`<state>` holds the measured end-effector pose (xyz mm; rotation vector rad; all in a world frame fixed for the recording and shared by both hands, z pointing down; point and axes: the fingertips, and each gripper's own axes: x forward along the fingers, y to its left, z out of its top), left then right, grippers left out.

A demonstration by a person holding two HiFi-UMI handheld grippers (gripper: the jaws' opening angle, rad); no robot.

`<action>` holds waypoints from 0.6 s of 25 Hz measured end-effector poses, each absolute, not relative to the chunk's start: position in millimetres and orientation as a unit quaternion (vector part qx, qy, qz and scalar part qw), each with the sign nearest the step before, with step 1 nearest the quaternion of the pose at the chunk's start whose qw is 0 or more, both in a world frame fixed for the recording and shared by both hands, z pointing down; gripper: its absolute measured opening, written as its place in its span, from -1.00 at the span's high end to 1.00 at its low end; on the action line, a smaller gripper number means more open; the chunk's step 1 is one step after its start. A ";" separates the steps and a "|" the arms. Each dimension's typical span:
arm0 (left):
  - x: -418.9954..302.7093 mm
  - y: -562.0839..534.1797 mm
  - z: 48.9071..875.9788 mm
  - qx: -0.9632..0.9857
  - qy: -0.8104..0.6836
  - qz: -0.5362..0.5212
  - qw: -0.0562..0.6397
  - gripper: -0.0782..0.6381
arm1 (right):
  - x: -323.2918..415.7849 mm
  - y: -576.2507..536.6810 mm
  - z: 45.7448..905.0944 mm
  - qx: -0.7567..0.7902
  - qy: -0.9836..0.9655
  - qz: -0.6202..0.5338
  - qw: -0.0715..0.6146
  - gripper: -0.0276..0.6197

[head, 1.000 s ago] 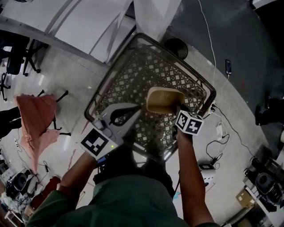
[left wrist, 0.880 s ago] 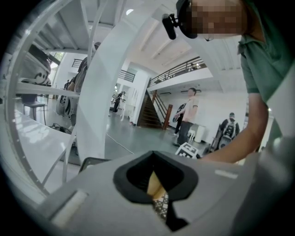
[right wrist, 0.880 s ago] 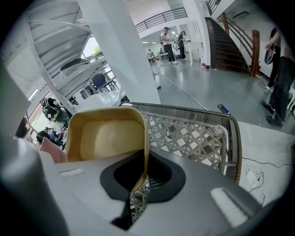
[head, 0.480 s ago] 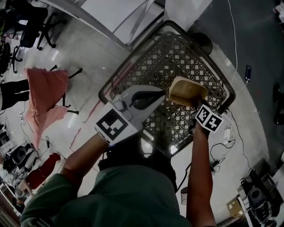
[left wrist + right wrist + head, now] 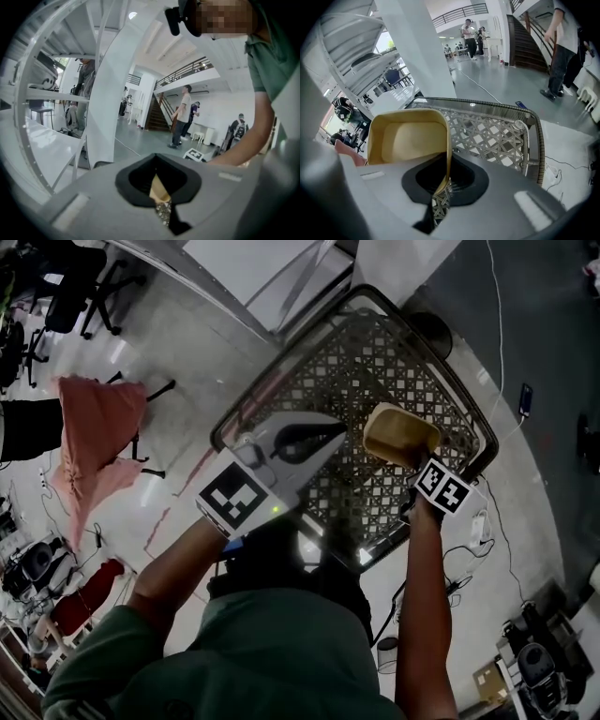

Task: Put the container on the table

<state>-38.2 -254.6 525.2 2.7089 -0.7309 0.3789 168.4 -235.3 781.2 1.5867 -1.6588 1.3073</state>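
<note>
Container: a tan, open-topped container [image 5: 401, 434] is held in the air above a woven lattice basket [image 5: 375, 352], not on the white desk [image 5: 246, 266] past the basket's far rim.
Right gripper: the right gripper [image 5: 412, 463] has its jaws clenched on one side wall of the container; its own view shows the wall pinched between them.
Left gripper: the left gripper [image 5: 337, 435] hovers just left of the container with its jaws pressed together, grasping nothing.
Surroundings: pale floor; a pink cloth [image 5: 89, 442] lies well to the left.
</note>
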 end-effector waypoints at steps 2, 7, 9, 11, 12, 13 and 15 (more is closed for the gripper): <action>-38.4 -255.1 523.6 0.946 -0.256 0.131 0.153 0.79 | 169.2 -234.8 784.1 0.582 -0.605 0.483 0.250 0.89; -38.3 -254.9 522.3 0.945 -0.257 0.131 0.153 0.79 | 171.5 -233.1 792.3 0.581 -0.596 0.491 0.258 0.89; -38.9 -255.1 521.4 0.945 -0.258 0.130 0.151 0.79 | 172.3 -232.4 794.9 0.581 -0.592 0.495 0.259 0.89; -39.7 -254.5 519.7 0.946 -0.258 0.130 0.148 0.79 | 173.0 -230.3 796.7 0.581 -0.588 0.499 0.259 0.88; -40.2 -254.0 518.6 0.946 -0.258 0.130 0.147 0.79 | 173.4 -229.0 797.3 0.581 -0.586 0.502 0.258 0.89; -40.9 -253.6 517.1 0.946 -0.259 0.129 0.146 0.79 | 173.9 -227.8 797.4 0.581 -0.584 0.505 0.256 0.88; -42.7 -253.1 513.3 0.946 -0.261 0.128 0.145 0.79 | 174.8 -226.0 796.0 0.582 -0.581 0.510 0.253 0.88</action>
